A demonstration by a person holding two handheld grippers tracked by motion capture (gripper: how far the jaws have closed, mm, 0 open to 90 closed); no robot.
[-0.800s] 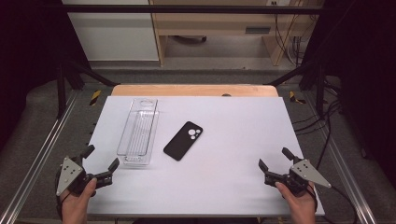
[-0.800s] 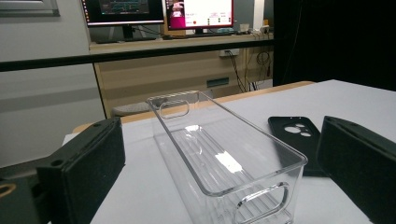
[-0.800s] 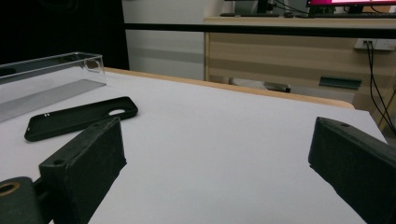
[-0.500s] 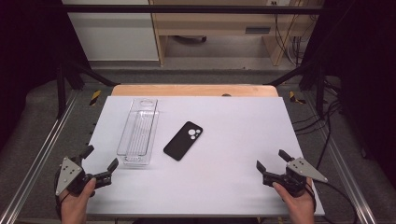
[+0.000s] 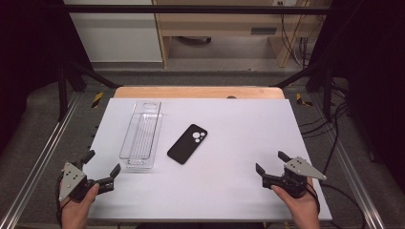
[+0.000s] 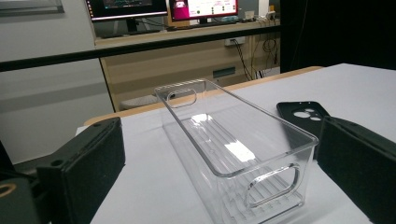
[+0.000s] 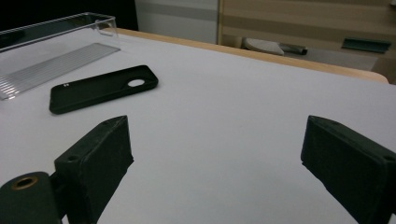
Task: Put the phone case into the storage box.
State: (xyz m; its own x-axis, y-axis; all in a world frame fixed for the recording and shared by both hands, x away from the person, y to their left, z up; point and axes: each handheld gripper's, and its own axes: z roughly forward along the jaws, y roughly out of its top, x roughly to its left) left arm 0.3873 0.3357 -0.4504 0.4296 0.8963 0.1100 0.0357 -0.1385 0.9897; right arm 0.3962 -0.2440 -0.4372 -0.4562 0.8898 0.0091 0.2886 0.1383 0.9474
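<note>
Phone case [image 5: 187,143] well apart from right tool [image 5: 270,167] (gaping), beside clear bin [image 5: 140,135]

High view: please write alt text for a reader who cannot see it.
A clear bin and a black phone case lie side by side, apart, on a white table. At the near edge, a person's hands hold the left claw and right claw, both open and empty.
</note>
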